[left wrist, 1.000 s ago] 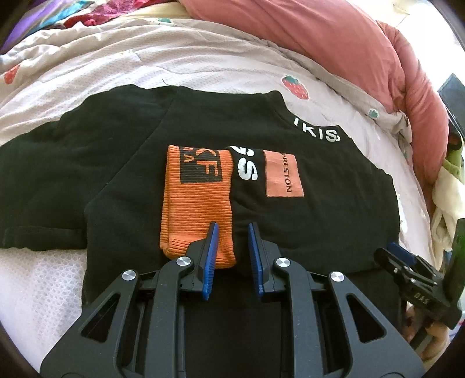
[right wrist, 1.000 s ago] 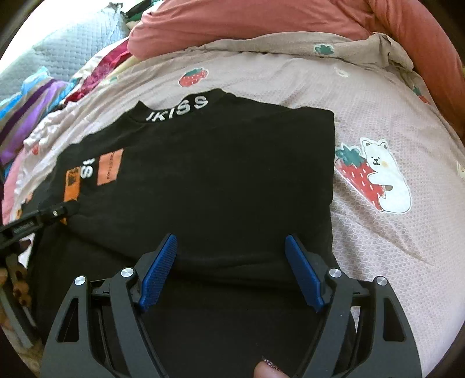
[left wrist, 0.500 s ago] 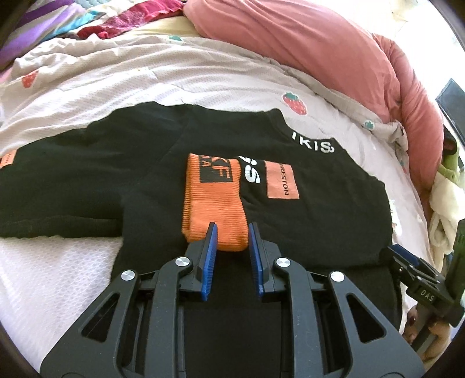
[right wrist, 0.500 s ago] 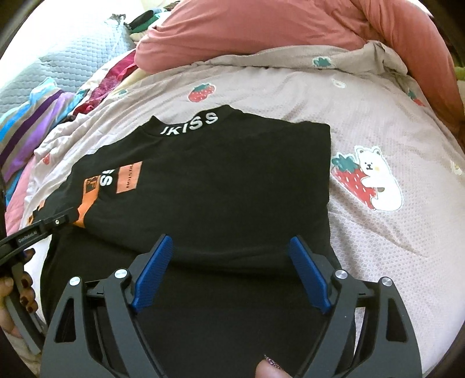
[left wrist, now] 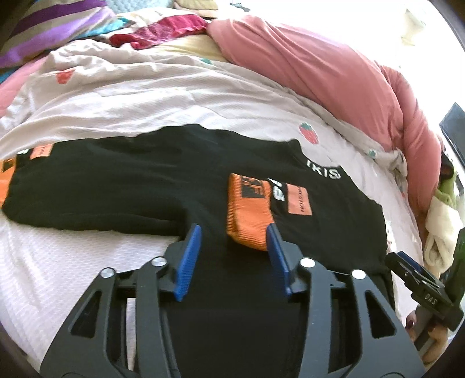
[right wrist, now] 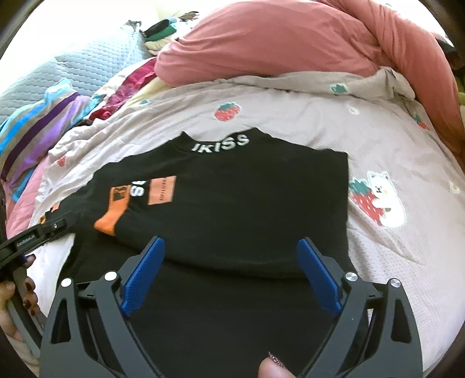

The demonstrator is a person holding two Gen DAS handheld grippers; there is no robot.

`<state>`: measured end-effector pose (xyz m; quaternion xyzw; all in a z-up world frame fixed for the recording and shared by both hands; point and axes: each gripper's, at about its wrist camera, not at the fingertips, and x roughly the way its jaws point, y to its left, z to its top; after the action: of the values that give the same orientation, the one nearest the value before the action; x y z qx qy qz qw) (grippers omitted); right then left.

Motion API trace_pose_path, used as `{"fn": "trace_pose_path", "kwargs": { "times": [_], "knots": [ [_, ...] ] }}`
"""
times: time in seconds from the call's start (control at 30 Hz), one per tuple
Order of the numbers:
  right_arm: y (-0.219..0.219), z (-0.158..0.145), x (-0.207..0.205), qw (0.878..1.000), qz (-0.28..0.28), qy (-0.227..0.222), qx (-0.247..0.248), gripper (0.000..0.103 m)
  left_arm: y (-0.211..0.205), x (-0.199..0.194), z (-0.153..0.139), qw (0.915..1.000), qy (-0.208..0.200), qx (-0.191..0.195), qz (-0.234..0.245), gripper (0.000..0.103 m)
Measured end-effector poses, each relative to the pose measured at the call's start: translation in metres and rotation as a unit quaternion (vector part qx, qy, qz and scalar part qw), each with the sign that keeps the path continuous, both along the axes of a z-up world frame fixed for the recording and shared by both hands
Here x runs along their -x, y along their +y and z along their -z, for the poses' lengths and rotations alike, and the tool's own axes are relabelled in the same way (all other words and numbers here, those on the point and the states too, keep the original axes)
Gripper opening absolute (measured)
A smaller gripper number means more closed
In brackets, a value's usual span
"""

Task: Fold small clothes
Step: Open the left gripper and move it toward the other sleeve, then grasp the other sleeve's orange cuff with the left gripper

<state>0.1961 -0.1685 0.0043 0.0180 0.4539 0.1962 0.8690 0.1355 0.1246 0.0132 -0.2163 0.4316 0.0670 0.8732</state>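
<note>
A black sweater [left wrist: 151, 186] with white "IKISS" collar lettering lies flat on the bed, also in the right wrist view [right wrist: 247, 209]. Its right sleeve is folded across the chest, the orange cuff [left wrist: 248, 215] lying on the body; the cuff also shows in the right wrist view [right wrist: 112, 216]. The left sleeve stretches out to the left, its orange cuff [left wrist: 4, 186] at the frame edge. My left gripper [left wrist: 234, 234] is open and empty, just short of the folded cuff. My right gripper [right wrist: 231, 247] is open and empty over the sweater's lower body.
A pink quilt [left wrist: 319, 75] is heaped along the back and right of the bed. The strawberry-print sheet [right wrist: 377, 145] surrounds the sweater. Striped and red clothes [left wrist: 58, 26] lie at the back left. A pale garment pile [left wrist: 441, 221] sits at the right.
My left gripper has opened, letting go of the orange cuff, and pulled back and turned left. The right gripper stays open and has drawn back a little.
</note>
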Motion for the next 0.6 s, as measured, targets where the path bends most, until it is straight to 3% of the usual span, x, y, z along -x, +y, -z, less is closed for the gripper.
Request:
{"fn": "trace_pose_path", "kwargs": {
  "times": [0.2,0.27,0.4,0.47,0.6],
  "knots": [
    [0.028,-0.012,0.003,1.000,-0.020,-0.012,-0.012,0.094,0.022,0.020,-0.005,0.9997,-0.006,0.000,-0.025,0.043],
    [0.039,-0.016,0.006,0.999,-0.029,-0.017,-0.015,0.095,0.029,0.026,-0.006,0.9993,-0.009,-0.001,-0.036,0.061],
    [0.063,-0.022,0.011,0.998,-0.057,-0.022,-0.019,0.096,0.047,0.038,-0.009,0.9982,-0.015,0.000,-0.058,0.063],
    [0.074,-0.026,0.014,0.997,-0.068,-0.028,-0.018,0.097,0.055,0.042,-0.010,0.9975,-0.017,0.000,-0.068,0.071],
    [0.093,-0.034,0.020,0.995,-0.091,-0.040,-0.019,0.098,0.073,0.052,-0.014,0.9959,-0.020,-0.002,-0.089,0.074]
  ]
}}
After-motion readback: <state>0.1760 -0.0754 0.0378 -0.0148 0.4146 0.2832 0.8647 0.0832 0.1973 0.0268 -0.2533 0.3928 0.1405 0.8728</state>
